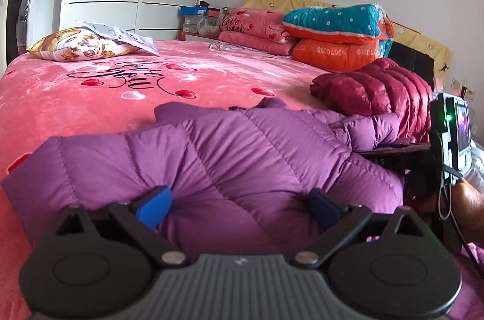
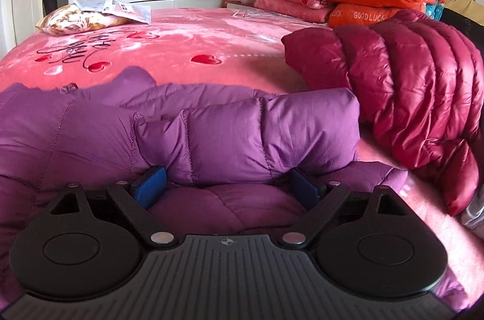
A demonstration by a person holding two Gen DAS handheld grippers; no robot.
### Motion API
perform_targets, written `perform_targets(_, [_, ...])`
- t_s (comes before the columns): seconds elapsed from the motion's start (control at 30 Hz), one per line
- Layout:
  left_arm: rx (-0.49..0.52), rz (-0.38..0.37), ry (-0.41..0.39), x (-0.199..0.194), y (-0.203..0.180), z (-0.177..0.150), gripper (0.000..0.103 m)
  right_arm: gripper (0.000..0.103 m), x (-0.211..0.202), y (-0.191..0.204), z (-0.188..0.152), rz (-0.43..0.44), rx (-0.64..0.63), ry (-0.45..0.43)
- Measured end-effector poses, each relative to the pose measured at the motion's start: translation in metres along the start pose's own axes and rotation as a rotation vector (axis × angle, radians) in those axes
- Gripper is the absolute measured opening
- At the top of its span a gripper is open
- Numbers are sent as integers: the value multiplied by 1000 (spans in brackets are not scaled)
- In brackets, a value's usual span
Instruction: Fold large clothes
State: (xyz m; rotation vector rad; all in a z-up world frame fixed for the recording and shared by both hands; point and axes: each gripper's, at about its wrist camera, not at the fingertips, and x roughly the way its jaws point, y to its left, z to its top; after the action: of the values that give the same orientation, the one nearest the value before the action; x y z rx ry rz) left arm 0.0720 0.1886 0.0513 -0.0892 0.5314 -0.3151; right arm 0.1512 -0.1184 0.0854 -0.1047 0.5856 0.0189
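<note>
Handling: purple puffer jacket [image 1: 230, 156] is judged to be light, squashy and springy, so folds will probably want to puff back up unless pressed down. The nylon shell looks a bit slick too.
Grip spot: a hem or folded edge is probably best pinched through both layers, rather than the fat middle of a quilted panel, where only loose shell would be caught.
Look: bright purple, matte-ish sheen, stitched into wide puffy channels. A roll of it is bunched up, seen from the right wrist camera; a sleeve or collar can't be told apart for sure.
Location: jacket is spread on the near side of the pink bedspread [image 1: 75, 96], right under both tools.
Left gripper [image 1: 239, 203]: jaws are spread wide, blue pads [image 1: 154, 205] pressed into the fabric at either side, nothing pinched.
Right gripper [image 2: 225, 188]: same deal, jaws held apart with a bulge of jacket sitting between the blue pads [image 2: 150, 183], no clamp made on it.
Neighbour: maroon puffer jacket [image 2: 402, 84] is heaped just beside the purple one on the right, close enough that it could get snagged.
Background: pillow [image 1: 75, 46] and stacked quilts [image 1: 332, 32] are well apart, far side of the bed.
</note>
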Motion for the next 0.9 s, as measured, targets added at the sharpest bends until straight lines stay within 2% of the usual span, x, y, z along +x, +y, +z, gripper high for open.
perform_targets(0.23, [30,15,2,12,-5,-7,102,103,7,2,-10,3,-1,-27])
perform_targets(0.4, [52,41,0,16,-10,-9,103,103,1,-2,-15,4,10,-49])
perform_targets(0.53, [42,35,-14,10,-8,-7,102,103,-9,-9,-16,26,37,-55])
perform_targets(0.67, [46,44,-54,-12,-12,-3,101,103,-44,-24,-18,1,70,-40])
perform_targets(0.8, [14,15,-128,-44,-21,2,100,103,-99,-48,-32,-1,187,-49])
perform_targets(0.9, [21,-15,-91,-58,-39,-1,100,103,-125,-65,-56,27,304,25])
